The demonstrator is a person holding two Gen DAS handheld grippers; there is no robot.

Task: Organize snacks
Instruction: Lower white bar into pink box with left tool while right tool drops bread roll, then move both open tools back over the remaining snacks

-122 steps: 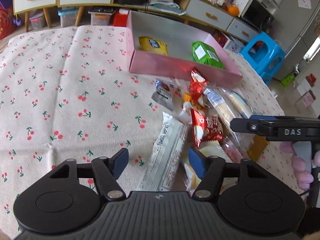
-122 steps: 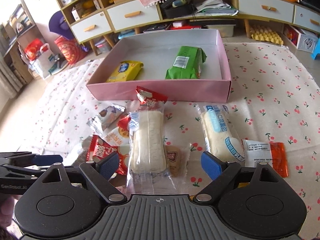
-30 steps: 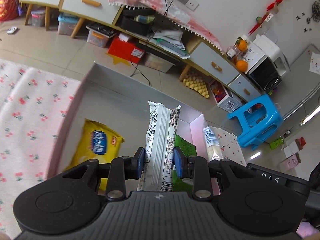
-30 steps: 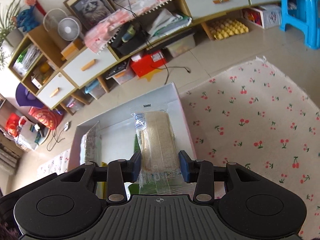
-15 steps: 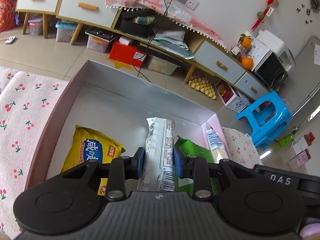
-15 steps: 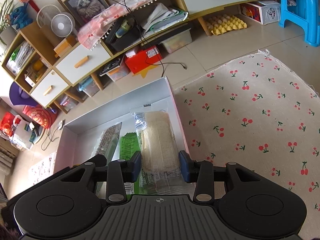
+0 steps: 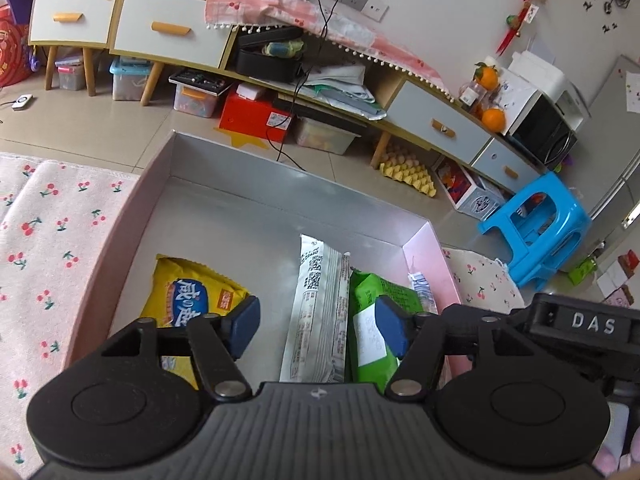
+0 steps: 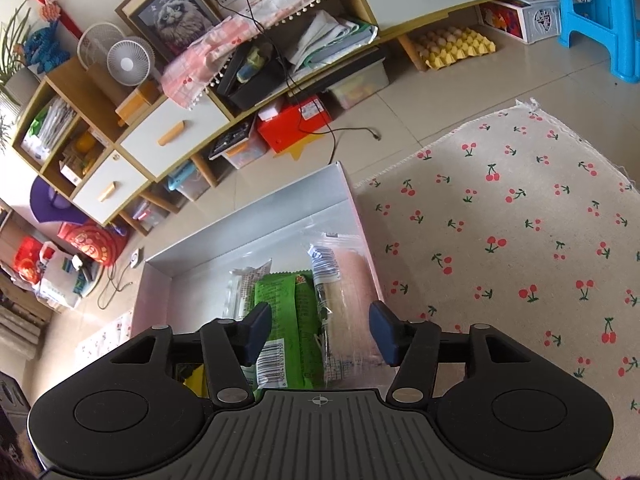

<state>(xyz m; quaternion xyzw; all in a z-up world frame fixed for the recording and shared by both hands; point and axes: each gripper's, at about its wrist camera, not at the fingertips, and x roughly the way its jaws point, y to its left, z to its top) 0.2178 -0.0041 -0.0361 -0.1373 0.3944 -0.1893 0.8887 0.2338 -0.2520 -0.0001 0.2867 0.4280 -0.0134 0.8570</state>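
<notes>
My left claw (image 7: 318,324) is spread wide over the pink box (image 7: 120,236), gripping nothing. Its blue pads (image 7: 244,324) hang apart above the grey floor of the box. Between and below them lies the white pack (image 7: 316,320), long and flat, pointing away from me toward the far wall. Touching its right edge is the green pack (image 7: 376,332), with a white label on its face. Left of the white pack, with bare floor between, lies the yellow pack (image 7: 192,300). Past the green pack, against the right wall of the box, I see one end of the clear bread pack (image 7: 422,294).

My right claw (image 8: 318,332) is also spread, holding nothing, over the right end of the box (image 8: 360,216). Below it the bread pack (image 8: 340,304) lies along the pink right wall, and the green pack (image 8: 288,320) lies just beside it on the left, barcode toward me. Further left is the white pack (image 8: 244,288), partly hidden by my left finger. A scrap of yellow (image 8: 194,380) shows under that finger.

The box sits on the cherry cloth (image 8: 520,240), which spreads to the right of it. In the left view my right claw (image 7: 576,328) shows at the right edge, its body marked DAS.
</notes>
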